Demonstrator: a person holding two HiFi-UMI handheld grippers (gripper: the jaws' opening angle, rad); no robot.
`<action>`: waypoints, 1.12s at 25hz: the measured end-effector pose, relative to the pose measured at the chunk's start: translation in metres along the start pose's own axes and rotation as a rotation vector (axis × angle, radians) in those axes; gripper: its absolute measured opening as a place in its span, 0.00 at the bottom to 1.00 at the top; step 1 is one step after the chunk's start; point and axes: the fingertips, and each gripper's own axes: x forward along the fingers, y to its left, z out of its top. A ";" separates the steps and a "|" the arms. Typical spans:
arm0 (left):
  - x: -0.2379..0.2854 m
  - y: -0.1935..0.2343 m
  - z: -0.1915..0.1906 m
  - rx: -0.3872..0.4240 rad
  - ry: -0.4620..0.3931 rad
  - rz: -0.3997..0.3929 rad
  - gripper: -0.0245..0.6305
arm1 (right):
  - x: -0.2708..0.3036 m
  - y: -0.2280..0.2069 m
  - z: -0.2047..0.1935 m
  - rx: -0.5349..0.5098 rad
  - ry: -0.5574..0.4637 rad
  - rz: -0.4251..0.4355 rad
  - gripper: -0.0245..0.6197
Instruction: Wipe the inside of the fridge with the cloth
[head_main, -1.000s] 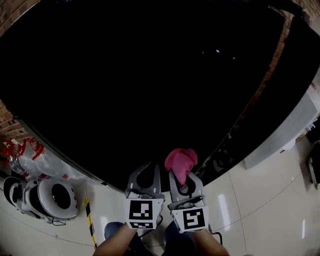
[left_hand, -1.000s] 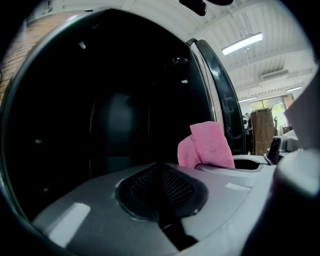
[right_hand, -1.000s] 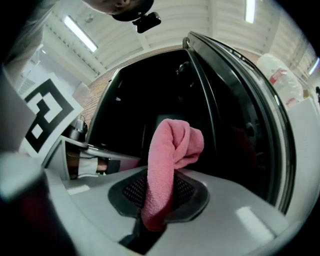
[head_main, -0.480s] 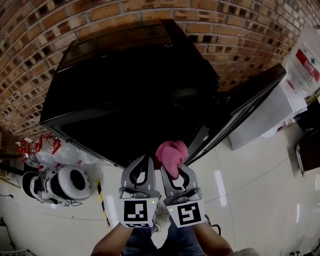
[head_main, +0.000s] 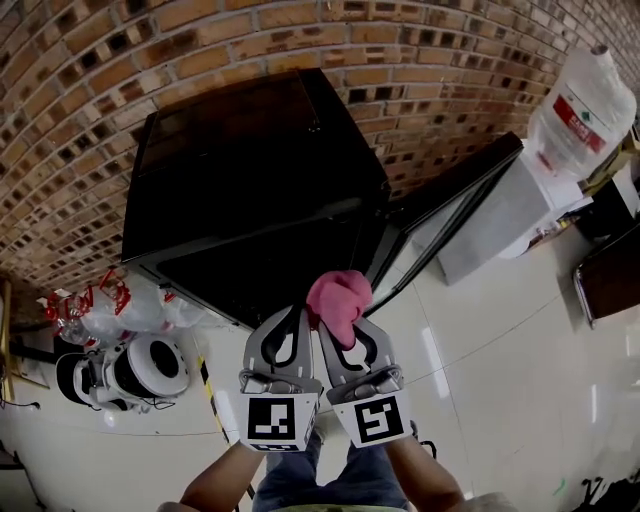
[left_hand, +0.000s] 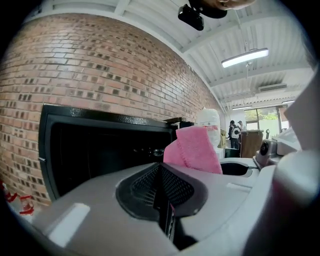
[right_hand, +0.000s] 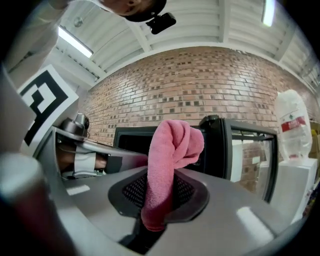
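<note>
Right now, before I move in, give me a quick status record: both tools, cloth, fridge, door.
left tool: shut, nothing in it
right tool: shut on the cloth, side by side with the left tool
cloth: pink, bunched, sticking up out of the right tool
fridge: black, against the brick wall, ahead of both tools; inside too dark to read
door: open, swung to the right
contact: cloth appears short of the fridge, not touching it
</note>
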 end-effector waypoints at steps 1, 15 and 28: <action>-0.001 -0.004 0.004 0.000 -0.006 -0.002 0.06 | -0.003 -0.001 0.004 -0.008 -0.003 0.004 0.13; 0.025 -0.098 0.031 -0.031 -0.057 0.173 0.06 | -0.031 -0.098 0.031 -0.175 -0.019 0.222 0.13; 0.089 -0.167 0.048 0.038 -0.070 0.354 0.06 | -0.037 -0.207 0.012 -0.062 -0.131 0.372 0.13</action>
